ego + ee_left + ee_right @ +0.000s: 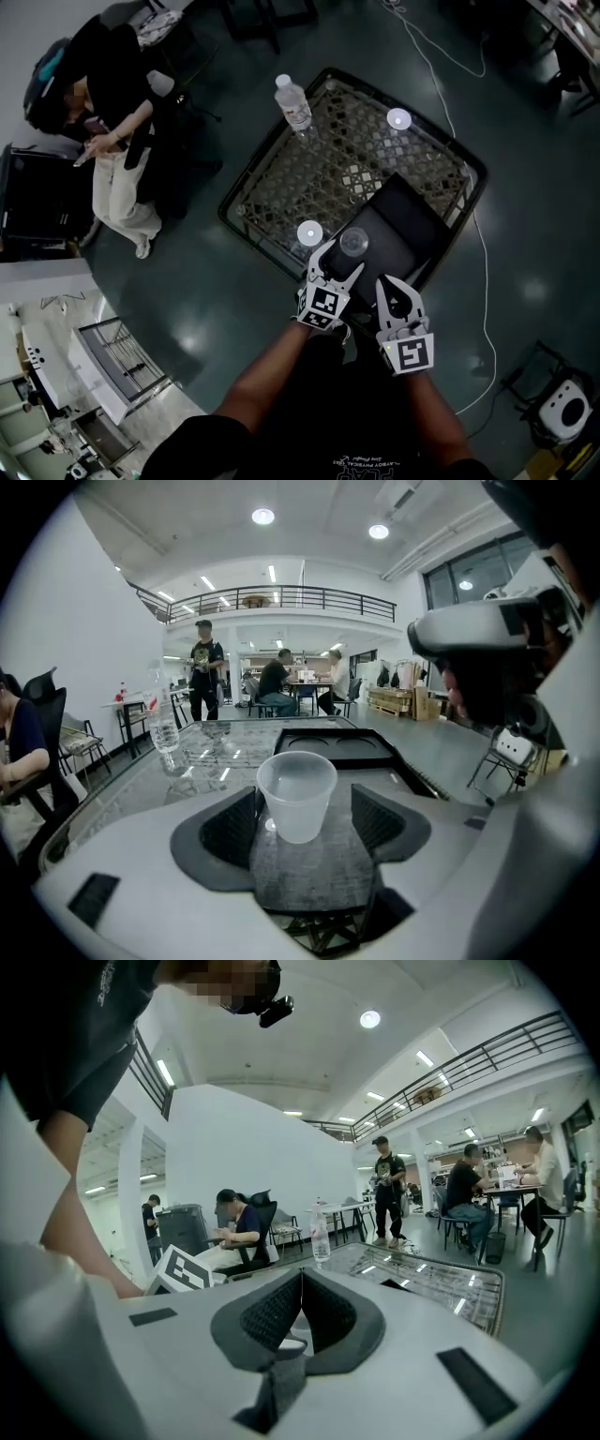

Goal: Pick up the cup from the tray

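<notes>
Head view: over a mesh-topped desk (328, 169) carrying a black tray (412, 225), the left tongs (339, 261) gape open around an upright clear cup (296, 794) at the tray's near edge; right tongs (302, 1290) closed, empty.

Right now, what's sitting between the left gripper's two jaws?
The cup, upright on the tray, stands between the open jaws of the left gripper, with a clear gap on its right side. The left gripper view shows this.

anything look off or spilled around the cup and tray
Nothing stands out. The cup stands upright on the tray, between the open jaws of the left gripper. The water bottle is upright too, and no spill shows.
</notes>
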Motion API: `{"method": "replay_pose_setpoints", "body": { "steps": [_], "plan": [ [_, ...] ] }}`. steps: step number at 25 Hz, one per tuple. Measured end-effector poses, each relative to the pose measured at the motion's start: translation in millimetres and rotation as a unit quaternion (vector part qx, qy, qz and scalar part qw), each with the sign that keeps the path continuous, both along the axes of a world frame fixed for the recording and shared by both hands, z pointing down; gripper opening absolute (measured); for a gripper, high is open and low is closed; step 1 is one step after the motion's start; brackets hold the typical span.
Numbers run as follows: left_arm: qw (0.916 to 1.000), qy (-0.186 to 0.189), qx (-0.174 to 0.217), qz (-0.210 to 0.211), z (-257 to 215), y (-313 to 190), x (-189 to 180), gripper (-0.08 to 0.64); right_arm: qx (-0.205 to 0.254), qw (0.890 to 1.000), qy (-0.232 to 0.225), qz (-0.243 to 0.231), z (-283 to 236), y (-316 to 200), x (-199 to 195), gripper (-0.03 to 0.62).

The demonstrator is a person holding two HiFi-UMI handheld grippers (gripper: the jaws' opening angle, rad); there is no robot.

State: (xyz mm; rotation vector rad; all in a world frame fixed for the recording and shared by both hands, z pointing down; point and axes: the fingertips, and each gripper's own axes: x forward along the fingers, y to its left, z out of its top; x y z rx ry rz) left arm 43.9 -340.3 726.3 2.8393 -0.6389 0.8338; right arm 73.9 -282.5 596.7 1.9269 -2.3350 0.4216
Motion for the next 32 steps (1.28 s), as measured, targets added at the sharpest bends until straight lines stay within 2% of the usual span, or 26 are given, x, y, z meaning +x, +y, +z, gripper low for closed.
{"method": "replay_pose_setpoints", "body": {
  "steps": [3,8,17,27,32],
  "plan": [
    [0.9999,-0.012,-0.006,0.004,8.2,-3.7,6.3,0.311,-0.012,1.0,0.004,0.001,-0.7,-0.5,6.2,0.009],
    [0.9996,-0.023,-0.011,0.011,14.5,-9.5,15.4,0.314,0.01,1.0,-0.007,0.009,-4.6,-2.3,12.2,0.009],
    [0.9992,-0.04,-0.007,-0.006,17.8,-16.7,14.5,0.307,0.007,1.0,-0.011,0.013,-4.0,0.1,16.7,0.009],
    [0.9993,-0.037,-0.003,-0.009,14.9,-15.2,13.6,0.285,0.006,1.0,-0.009,0.014,-1.9,6.4,19.2,0.009],
    [0.9997,-0.018,0.002,-0.013,-1.4,-14.6,12.1,0.282,0.004,1.0,0.0,0.012,-1.6,5.7,18.6,0.009]
  ]
}}
